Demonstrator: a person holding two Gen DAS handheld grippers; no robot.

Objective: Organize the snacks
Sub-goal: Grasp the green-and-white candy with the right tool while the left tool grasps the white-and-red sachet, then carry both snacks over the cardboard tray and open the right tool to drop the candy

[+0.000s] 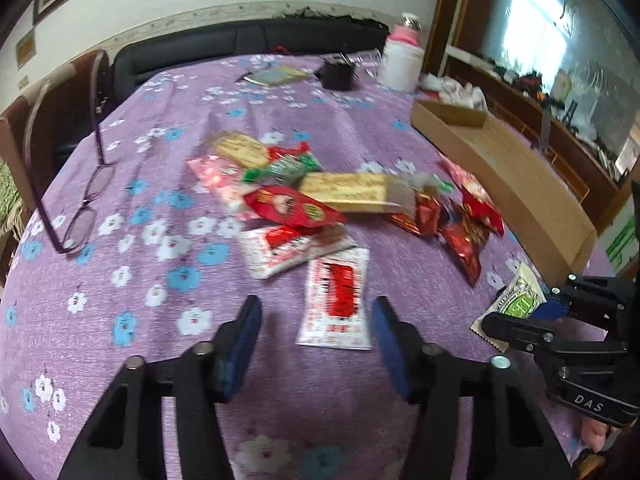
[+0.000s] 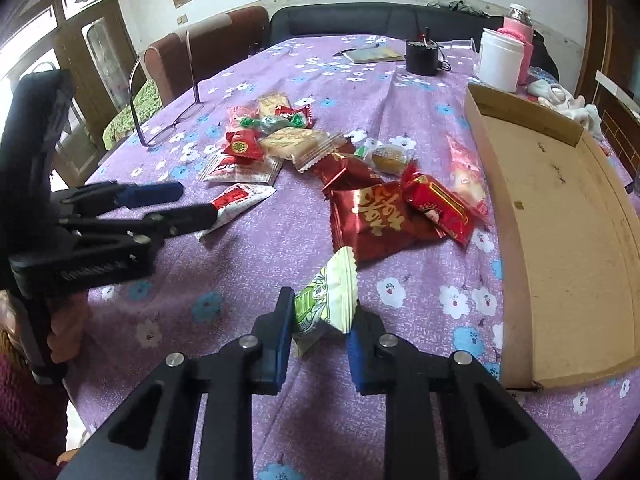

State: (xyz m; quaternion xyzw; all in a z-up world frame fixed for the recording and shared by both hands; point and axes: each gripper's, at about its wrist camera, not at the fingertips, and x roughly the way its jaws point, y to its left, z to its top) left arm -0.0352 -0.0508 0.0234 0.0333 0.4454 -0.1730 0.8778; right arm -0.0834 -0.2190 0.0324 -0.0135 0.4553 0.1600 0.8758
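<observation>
My right gripper (image 2: pixel 322 312) is shut on a green-and-white snack packet (image 2: pixel 326 296), pinched upright between its blue pads just above the purple flowered tablecloth; the left wrist view shows the same grip (image 1: pixel 524 314) on the packet (image 1: pixel 518 300). My left gripper (image 1: pixel 316 320) stands open astride a white-and-red packet (image 1: pixel 336 300) that lies flat on the cloth, the right pad at its edge and the left pad apart from it. From the right wrist view, the left gripper (image 2: pixel 196 200) sits at that packet's (image 2: pixel 240 200) near end. A pile of red, gold and green snacks (image 2: pixel 360 200) lies mid-table.
A long shallow cardboard box (image 2: pixel 560 240) with a bare floor lies along the table's right side. Purple-framed glasses (image 1: pixel 80 208) rest at the left. A white jar (image 2: pixel 500 60), a black cup (image 2: pixel 422 58) and a notebook (image 2: pixel 372 55) stand at the far end. Chairs ring the table.
</observation>
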